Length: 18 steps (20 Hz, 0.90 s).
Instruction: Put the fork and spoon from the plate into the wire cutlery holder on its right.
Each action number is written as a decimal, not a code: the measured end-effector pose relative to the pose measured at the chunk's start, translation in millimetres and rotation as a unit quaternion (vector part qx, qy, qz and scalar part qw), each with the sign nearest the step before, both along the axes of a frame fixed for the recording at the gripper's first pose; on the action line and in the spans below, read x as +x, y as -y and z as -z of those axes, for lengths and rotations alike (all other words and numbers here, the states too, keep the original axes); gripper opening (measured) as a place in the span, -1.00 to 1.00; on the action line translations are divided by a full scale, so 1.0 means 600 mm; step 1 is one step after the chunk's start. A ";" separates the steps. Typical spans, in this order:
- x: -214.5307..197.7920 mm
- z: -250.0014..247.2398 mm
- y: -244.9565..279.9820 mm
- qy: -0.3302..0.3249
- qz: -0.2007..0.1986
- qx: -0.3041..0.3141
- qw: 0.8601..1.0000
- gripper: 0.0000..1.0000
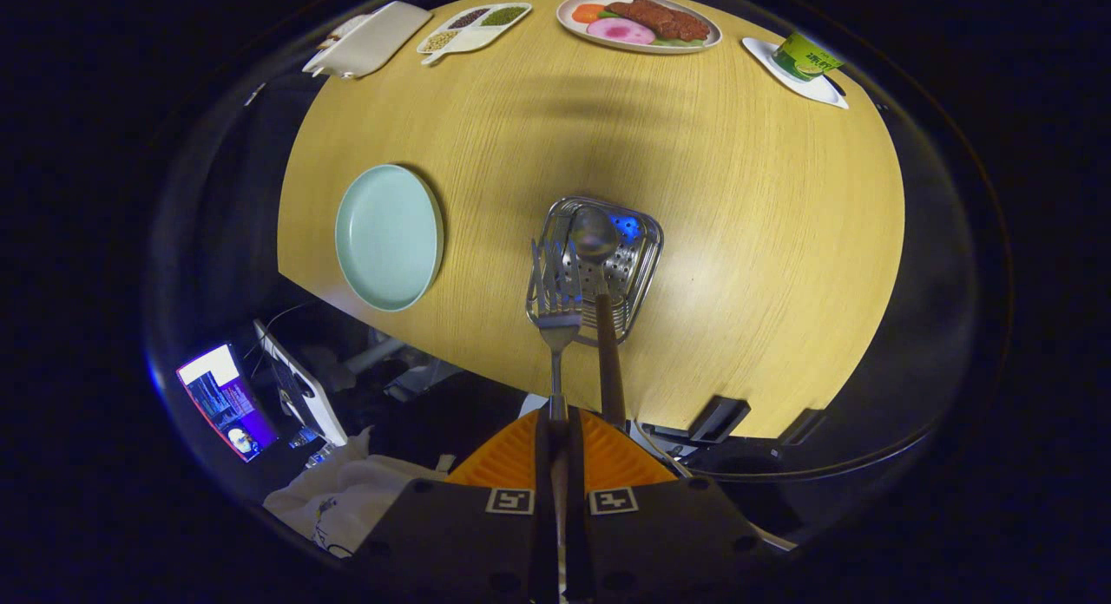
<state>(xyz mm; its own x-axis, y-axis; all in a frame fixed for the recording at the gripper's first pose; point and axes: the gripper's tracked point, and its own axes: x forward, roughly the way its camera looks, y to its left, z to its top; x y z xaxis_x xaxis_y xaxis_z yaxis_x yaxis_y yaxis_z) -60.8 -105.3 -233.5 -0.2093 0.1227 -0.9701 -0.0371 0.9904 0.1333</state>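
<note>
Pale wood-grain table (738,239) fills the scene, with the wire cutlery holder (638,265) standing near its middle and the light green plate (389,237) to its left, bare of cutlery. Along the far edge sit a white lidded tray (369,38), a divided dish of beans (473,27), an oval plate of food (640,21) and a green cup on a white saucer (803,62).

The gripper (560,430) has its fingers pressed together on the fork (555,322), pinching its slim metal handle, with the tines pointing ahead over the near left rim of the holder. The spoon (599,257), wooden-handled with a steel bowl, appears to rest in the holder already, its handle leaning back toward the fingers just right of the fork.

1 item seems done, so the step in hand looks like seating the fork. To do it well, carry the tines fully inside the rim, clear of the spoon's handle, tip the fork so it points down into the basket, lower it until it is supported, and only then spread the fingers. Releasing early risks it catching the rim and tipping out.

The fork is plain polished steel with 4 tines, thin, smooth and likely to slip.
</note>
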 end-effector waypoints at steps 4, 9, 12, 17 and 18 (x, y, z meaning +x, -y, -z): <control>0.015 0.011 0.008 -0.022 0.017 -0.009 1.000 -0.83; 0.026 0.016 0.020 -0.034 0.040 -0.019 0.998 -0.78; 0.033 0.013 0.019 -0.028 0.046 -0.019 0.998 -0.70; 0.050 -0.009 0.022 0.022 0.036 -0.012 0.999 0.21; 0.050 -0.017 0.020 0.036 0.033 -0.006 0.999 0.36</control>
